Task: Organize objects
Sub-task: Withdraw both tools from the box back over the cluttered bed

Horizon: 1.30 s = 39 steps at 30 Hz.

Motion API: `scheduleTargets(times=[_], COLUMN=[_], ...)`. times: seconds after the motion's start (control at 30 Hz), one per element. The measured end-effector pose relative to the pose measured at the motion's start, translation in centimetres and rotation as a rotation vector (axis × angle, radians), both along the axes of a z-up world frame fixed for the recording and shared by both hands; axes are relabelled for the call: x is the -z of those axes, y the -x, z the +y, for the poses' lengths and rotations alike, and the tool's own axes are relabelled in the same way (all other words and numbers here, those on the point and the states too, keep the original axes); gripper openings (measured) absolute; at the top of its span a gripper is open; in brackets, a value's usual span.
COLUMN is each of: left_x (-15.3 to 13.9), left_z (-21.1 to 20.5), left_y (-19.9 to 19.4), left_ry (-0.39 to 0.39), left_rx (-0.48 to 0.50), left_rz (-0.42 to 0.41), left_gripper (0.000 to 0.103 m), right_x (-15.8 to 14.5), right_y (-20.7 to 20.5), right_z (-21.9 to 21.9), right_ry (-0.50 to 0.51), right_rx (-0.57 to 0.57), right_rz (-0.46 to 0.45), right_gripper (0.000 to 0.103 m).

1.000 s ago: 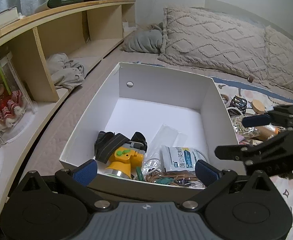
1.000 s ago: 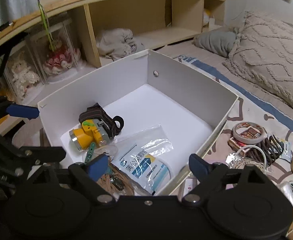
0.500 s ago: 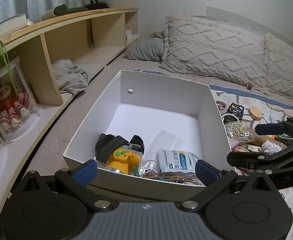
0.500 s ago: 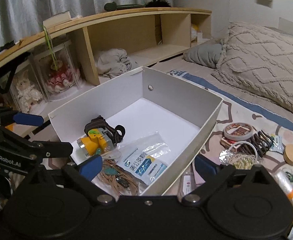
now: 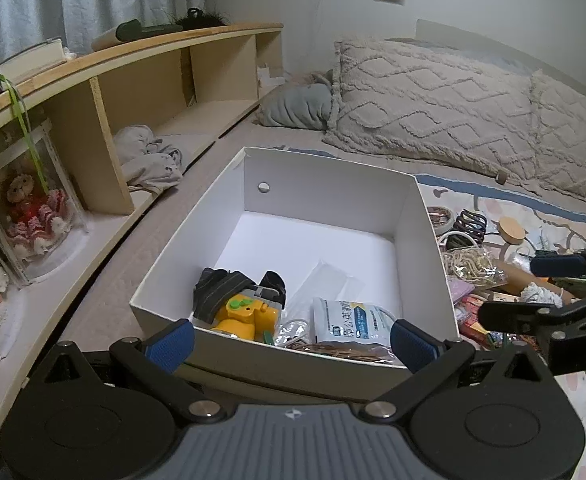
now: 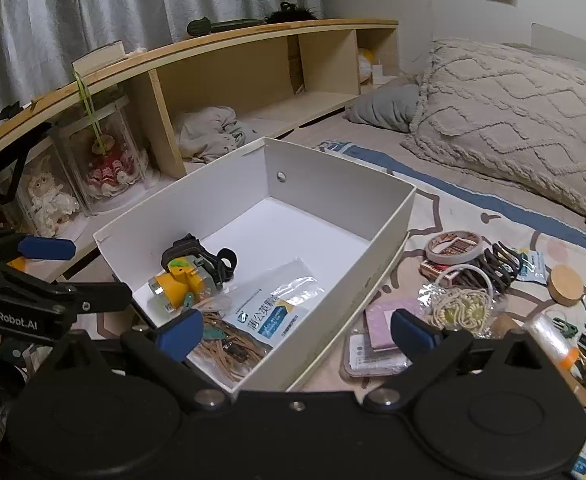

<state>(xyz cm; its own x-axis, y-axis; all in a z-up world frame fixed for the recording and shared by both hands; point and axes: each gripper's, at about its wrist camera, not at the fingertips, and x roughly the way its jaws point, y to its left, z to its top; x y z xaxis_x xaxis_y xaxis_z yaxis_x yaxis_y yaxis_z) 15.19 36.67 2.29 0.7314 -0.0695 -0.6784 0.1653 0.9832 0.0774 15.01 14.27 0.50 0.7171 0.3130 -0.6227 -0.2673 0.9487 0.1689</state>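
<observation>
A white box (image 5: 325, 184) (image 6: 333, 178) stands on the bed. In it lie a yellow headlamp with a black strap (image 5: 245, 308) (image 6: 181, 276), a blue-and-white packet (image 5: 353, 320) (image 6: 271, 316) and a bundle of rubber bands (image 6: 221, 352). Loose items lie to the right of the box: a tape roll (image 6: 453, 246), a black hair claw (image 6: 497, 268), a wooden lid (image 6: 567, 290), a pink card (image 6: 383, 324). My left gripper (image 5: 291, 342) is open and empty at the box's near edge. My right gripper (image 6: 297, 330) is open and empty over the box's near right corner.
A wooden shelf (image 5: 149, 92) runs along the left with dolls in clear cases (image 5: 29, 208) and crumpled cloth (image 5: 145, 156). Large pillows (image 5: 433, 104) lie at the head of the bed. Each gripper shows in the other's view, the right one (image 5: 553, 292) and the left one (image 6: 33, 280).
Both grippers have pulled back and up from the box, so it looks smaller and farther. More of the loose items at the right have come into view. Both stay open.
</observation>
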Motion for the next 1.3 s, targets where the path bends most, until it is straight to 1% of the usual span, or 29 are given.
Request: scheduleTargets(times=[0.1, 0.17, 0.4, 0.53, 0.63, 0.7, 0.77, 0.83, 0.9, 0.97, 1.07, 1.13, 1.23, 1.3], left_x=[-0.1, -0.2, -1.1, -1.4, -1.6, -1.7, -1.8, -1.9, -2.0, -2.0, -1.7, -1.4, -0.7, -0.2], left_z=[-0.3, -0.5, -0.7, -1.0, -1.1, -1.2, -1.4, -1.6, -1.8, -2.2, -2.9, -3.3, -3.9, -4.2], left_y=[0.3, 0.6, 2.1, 2.9, 3.6, 4.2, 4.6, 5.1, 5.4, 6.0, 6.6, 7.1, 8.0, 8.6], left_ry=[-0.034, -0.043, -0.006, -0.007, 0.002, 0.013, 0.013, 0.01, 0.007, 0.002, -0.017, -0.021, 0.002, 0.024], left_rx=[-0.02, -0.019, -0.011, -0.002, 0.005, 0.008, 0.005, 0.008, 0.012, 0.022, 0.039, 0.05, 0.053, 0.053], left_rz=[-0.008, -0.019, -0.075, -0.108, -0.143, -0.173, -0.198, -0.223, -0.245, -0.27, -0.287, -0.299, -0.321, -0.344], left_gripper=[0.103, 0.103, 0.103, 0.103, 0.103, 0.103, 0.103, 0.103, 0.103, 0.103, 0.103, 0.103, 0.103, 0.103], right_x=[-0.2, -0.3, -1.1, -1.6, -2.0, -2.1, -2.2, -2.3, -2.2, -2.1, -2.0, -1.8, -1.2, -0.8], right_y=[0.5, 0.8, 2.1, 3.1, 4.0, 4.8, 5.5, 6.5, 7.4, 8.0, 8.6, 9.2, 10.7, 11.6], right_z=[-0.4, -0.6, -1.1, -1.2, -1.3, -1.4, -1.2, -0.9, -0.8, -1.1, -2.4, -2.9, -3.7, -4.5], right_ry=[-0.01, -0.018, -0.012, -0.004, -0.001, 0.007, 0.041, 0.101, 0.133, 0.127, 0.07, 0.067, 0.093, 0.078], right_rx=[0.005, 0.01, 0.028, 0.036, 0.039, 0.046, 0.052, 0.074, 0.11, 0.133, 0.151, 0.188, 0.229, 0.232], right_rz=[-0.011, -0.019, -0.046, -0.077, -0.114, -0.153, -0.189, -0.247, -0.304, -0.318, -0.298, -0.298, -0.335, -0.354], right_gripper=[0.101, 0.101, 0.101, 0.102, 0.102, 0.102, 0.103, 0.103, 0.103, 0.103, 0.103, 0.103, 0.103, 0.103])
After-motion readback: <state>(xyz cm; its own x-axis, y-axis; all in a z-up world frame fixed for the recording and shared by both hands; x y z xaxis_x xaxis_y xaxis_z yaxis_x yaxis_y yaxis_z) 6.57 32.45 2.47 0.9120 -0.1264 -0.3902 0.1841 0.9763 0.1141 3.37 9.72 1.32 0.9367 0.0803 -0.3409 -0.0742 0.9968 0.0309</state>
